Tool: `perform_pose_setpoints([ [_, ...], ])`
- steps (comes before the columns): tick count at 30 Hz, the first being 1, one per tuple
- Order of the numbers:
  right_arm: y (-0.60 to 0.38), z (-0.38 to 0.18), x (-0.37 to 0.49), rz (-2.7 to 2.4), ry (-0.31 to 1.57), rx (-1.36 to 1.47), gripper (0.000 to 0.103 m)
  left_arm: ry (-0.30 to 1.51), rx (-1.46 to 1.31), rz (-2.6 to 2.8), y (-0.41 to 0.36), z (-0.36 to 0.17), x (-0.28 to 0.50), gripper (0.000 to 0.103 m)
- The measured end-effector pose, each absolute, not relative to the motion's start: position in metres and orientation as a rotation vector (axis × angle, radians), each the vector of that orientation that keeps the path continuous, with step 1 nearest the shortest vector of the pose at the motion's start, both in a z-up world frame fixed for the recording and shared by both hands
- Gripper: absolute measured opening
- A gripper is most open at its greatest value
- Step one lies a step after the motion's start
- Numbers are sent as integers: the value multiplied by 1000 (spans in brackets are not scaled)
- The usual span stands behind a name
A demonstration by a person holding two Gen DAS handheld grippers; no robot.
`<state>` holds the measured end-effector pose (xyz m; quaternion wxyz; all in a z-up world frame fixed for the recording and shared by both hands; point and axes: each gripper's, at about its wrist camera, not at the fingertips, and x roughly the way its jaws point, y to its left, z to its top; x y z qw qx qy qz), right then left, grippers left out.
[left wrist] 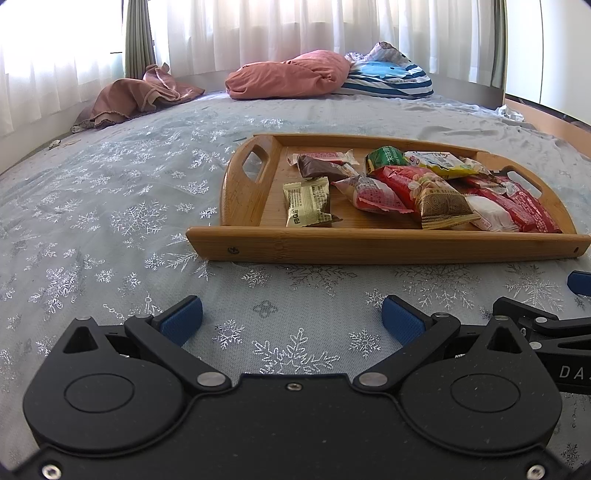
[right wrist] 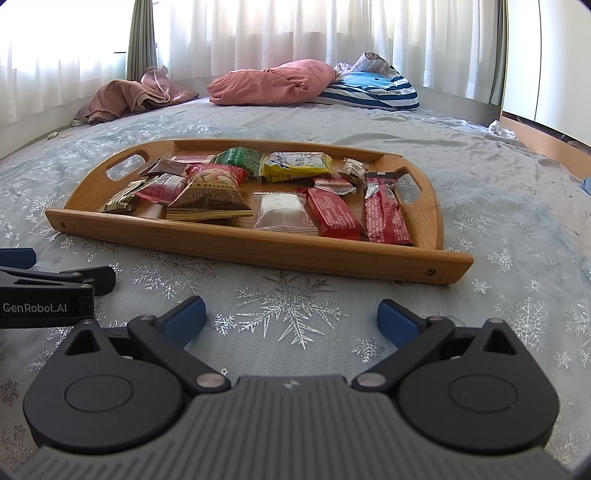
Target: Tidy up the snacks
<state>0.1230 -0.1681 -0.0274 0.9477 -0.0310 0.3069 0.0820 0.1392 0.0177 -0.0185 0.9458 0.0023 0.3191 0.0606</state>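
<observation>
Sheer white curtains [left wrist: 295, 33] backlight a bed covered by a pale blue snowflake-print bedspread [left wrist: 110, 229], with a pink pillow [left wrist: 291, 75] and a striped cushion [left wrist: 388, 79] at the far side; a wooden tray [left wrist: 369, 247] with cut-out handles lies on the bedspread ahead of both tools; all the snacks in view lie inside it in a loose, overlapping heap, among them a pale yellow-green packet [left wrist: 306, 201], a gold-patterned packet [right wrist: 208, 201], a clear packet with white contents [right wrist: 282, 212] and two red bars [right wrist: 384, 214]; none lies on the bedspread, so gathering looks complete while sorting or aligning appears not yet begun; the left gripper [left wrist: 291, 317] and the right gripper [right wrist: 291, 315] both rest low on the bedspread just short of the tray's near rim, each with fingers spread wide and nothing between them; the left wrist view alone shows the yellow-green packet face-on, whereas the right wrist view alone shows the clear packet and red bars unobstructed, a small wrapped sweet [right wrist: 352, 170] near the right handle, and the "GenRobot.AI" lettering on the neighbouring tool.
</observation>
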Motion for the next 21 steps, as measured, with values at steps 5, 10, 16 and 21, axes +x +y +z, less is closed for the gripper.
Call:
perform_pose_setpoints([
  [5, -168, -28, 123, 167, 624, -63, 103, 646, 6, 124, 18, -18, 140, 103],
  [10, -168, -28, 123, 167, 624, -63, 103, 646, 6, 124, 18, -18, 139, 103],
  [16, -168, -28, 123, 167, 624, -63, 103, 646, 6, 124, 17, -18, 139, 103],
  [21, -168, -28, 123, 167, 623, -64, 103, 644, 8, 125, 17, -18, 138, 103],
])
